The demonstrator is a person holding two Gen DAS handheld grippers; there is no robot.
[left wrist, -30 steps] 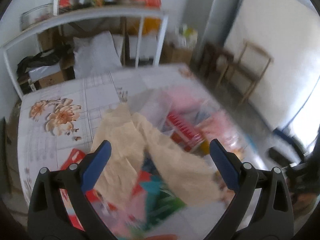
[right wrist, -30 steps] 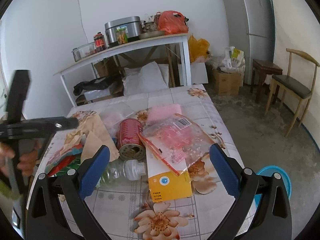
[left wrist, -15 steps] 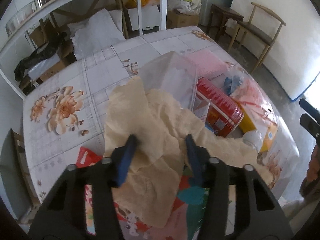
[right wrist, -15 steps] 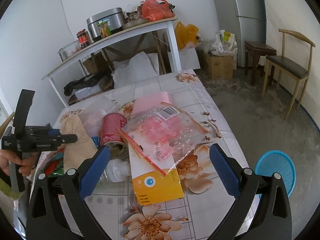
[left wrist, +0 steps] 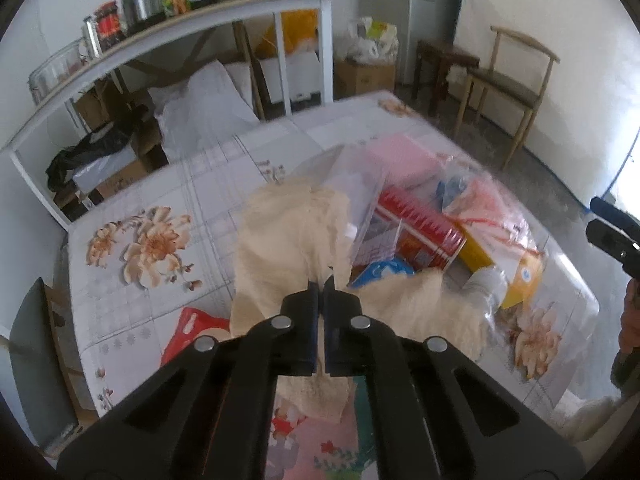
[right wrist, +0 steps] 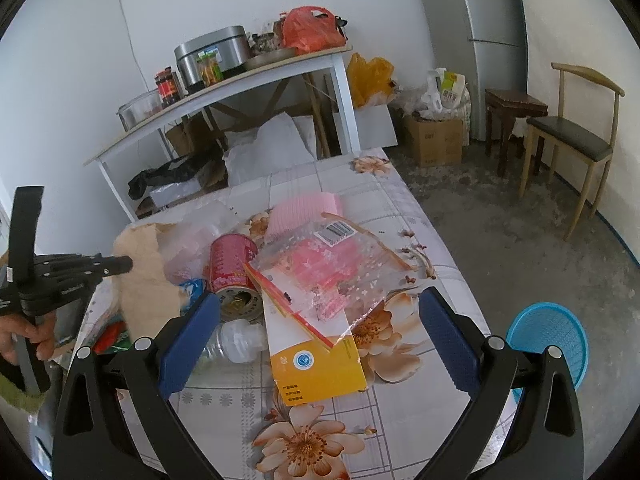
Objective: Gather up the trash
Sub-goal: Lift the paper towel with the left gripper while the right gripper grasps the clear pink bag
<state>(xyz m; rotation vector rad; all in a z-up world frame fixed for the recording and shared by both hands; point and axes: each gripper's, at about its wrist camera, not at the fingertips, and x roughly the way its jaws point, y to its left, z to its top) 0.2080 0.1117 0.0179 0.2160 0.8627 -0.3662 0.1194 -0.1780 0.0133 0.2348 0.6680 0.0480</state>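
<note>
Floral-print tablecloth (right wrist: pixel 400 208) covers a table strewn with litter. Left gripper (left wrist: pixel 321 286) has its jaws pressed together, pinching crumpled beige paper (left wrist: pixel 288 236) just beside the red cylindrical tin can (right wrist: pixel 233 264). Right gripper (right wrist: pixel 320 344) hovers spread wide above the yellow cardboard box (right wrist: pixel 316 368), gripping nothing.

we make out only a barcode label (right wrist: pixel 335 233) on the clear bag (right wrist: pixel 320 268); other print is illegible.
</note>
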